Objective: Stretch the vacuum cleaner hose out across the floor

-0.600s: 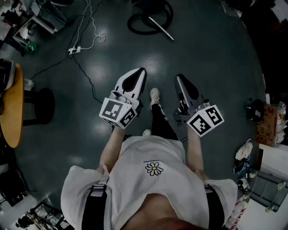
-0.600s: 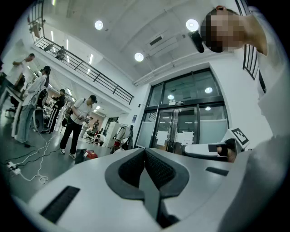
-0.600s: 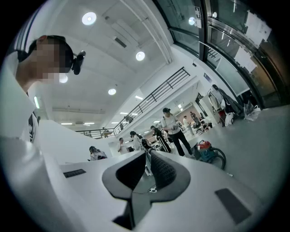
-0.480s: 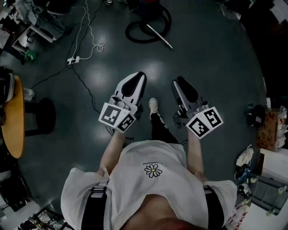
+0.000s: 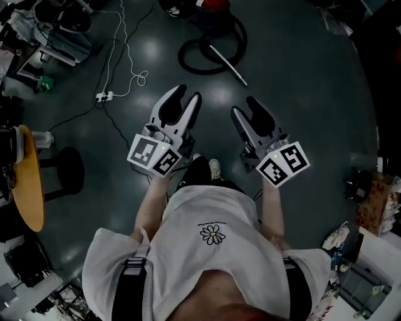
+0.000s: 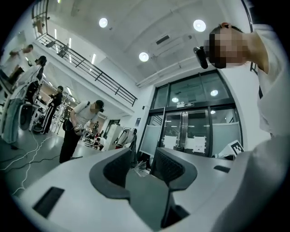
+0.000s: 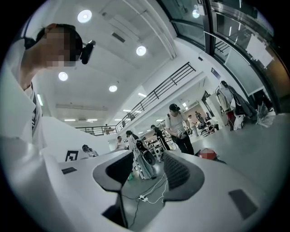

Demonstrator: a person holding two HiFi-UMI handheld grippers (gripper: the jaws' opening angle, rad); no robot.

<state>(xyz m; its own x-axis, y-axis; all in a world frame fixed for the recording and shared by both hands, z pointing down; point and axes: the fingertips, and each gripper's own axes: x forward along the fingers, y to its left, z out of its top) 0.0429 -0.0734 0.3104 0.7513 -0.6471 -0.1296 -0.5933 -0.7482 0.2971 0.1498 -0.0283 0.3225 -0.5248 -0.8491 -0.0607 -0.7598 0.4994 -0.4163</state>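
In the head view the black vacuum hose (image 5: 213, 53) lies coiled in a loop on the dark floor at the top, a metal wand (image 5: 227, 64) lying across it. The red vacuum body (image 5: 213, 5) shows at the top edge. My left gripper (image 5: 186, 97) and right gripper (image 5: 245, 106) are held side by side in front of me, well short of the hose, both pointing toward it. In the gripper views the left gripper (image 6: 142, 163) and right gripper (image 7: 147, 165) each show a narrow gap between the jaws with nothing in it.
A white power strip (image 5: 103, 97) with white and black cables lies on the floor to the left. An orange round table (image 5: 28, 182) and a black stool (image 5: 62, 169) stand further left. Boxes and bags (image 5: 376, 188) crowd the right edge. Several people stand in the hall.
I have stepped forward, so the coiled hose sits lower and nearer in the head view. Both grippers have shifted up and forward with me; their jaws look the same.
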